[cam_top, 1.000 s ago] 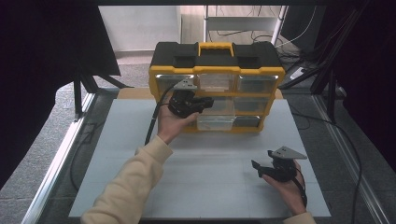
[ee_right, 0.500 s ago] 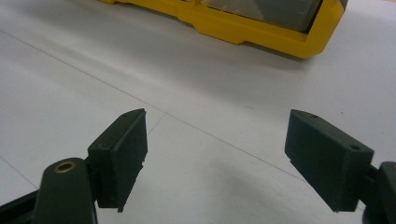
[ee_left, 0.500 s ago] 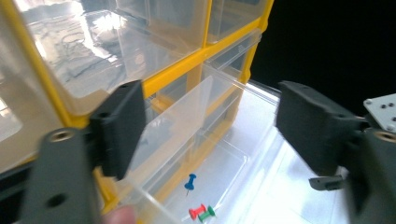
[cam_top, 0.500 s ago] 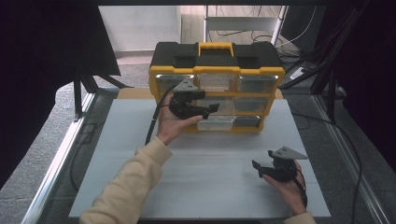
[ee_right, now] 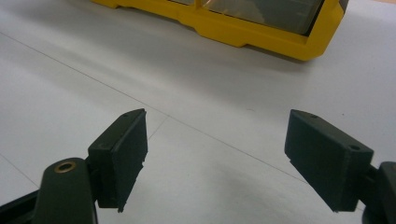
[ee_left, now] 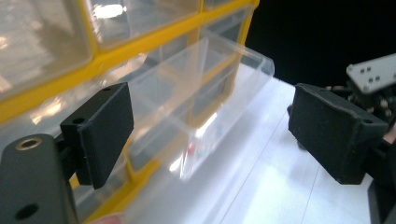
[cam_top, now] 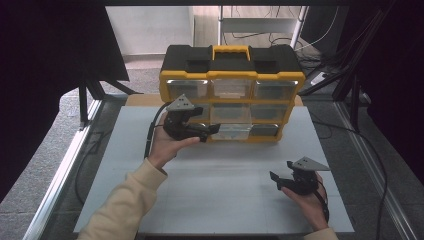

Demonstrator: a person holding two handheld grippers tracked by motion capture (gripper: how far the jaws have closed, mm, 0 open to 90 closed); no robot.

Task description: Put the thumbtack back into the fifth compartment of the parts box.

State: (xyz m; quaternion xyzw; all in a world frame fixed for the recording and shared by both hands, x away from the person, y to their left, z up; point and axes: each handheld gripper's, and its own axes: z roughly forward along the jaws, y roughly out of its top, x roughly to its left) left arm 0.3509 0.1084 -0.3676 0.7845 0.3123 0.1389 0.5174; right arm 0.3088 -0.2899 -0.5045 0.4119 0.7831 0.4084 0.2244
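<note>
Yellow-and-black plastic organiser case (cam_top: 231,92) with a yellow carry handle, standing upright at the far edge of my white table top (cam_top: 220,200); its front is a grid of clear plastic drawers in three rows. One item, noted: the clear plastic drawer in the middle of the bottom row (cam_top: 231,131) is pulled partway out of the frame towards me, its front lip sticking forward over the table. In the left gripper view that drawer (ee_left: 205,107) looks see-through with inner dividers; a small red speck shows low inside it, too small for me to identify.

Left gripper (cam_top: 209,132): black, with a grey three-cornered plate on top, held in my left hand (cam_top: 167,145) just in front of the bottom row, tips pointing across at the drawer's left end. Its jaws stand wide apart and released, gripping nothing; the left gripper view puts one pad (ee_left: 100,133) right beside the yellow frame and drawer fronts. Contact with the drawer: I cannot tell.

Right gripper (cam_top: 276,179): black, same grey plate, held in my right hand (cam_top: 310,200) low over the near right part of the table, well apart from the case. Its jaws are also spread and empty, with bare white table between them in the right gripper view and the case's yellow base (ee_right: 261,32) beyond.
</note>
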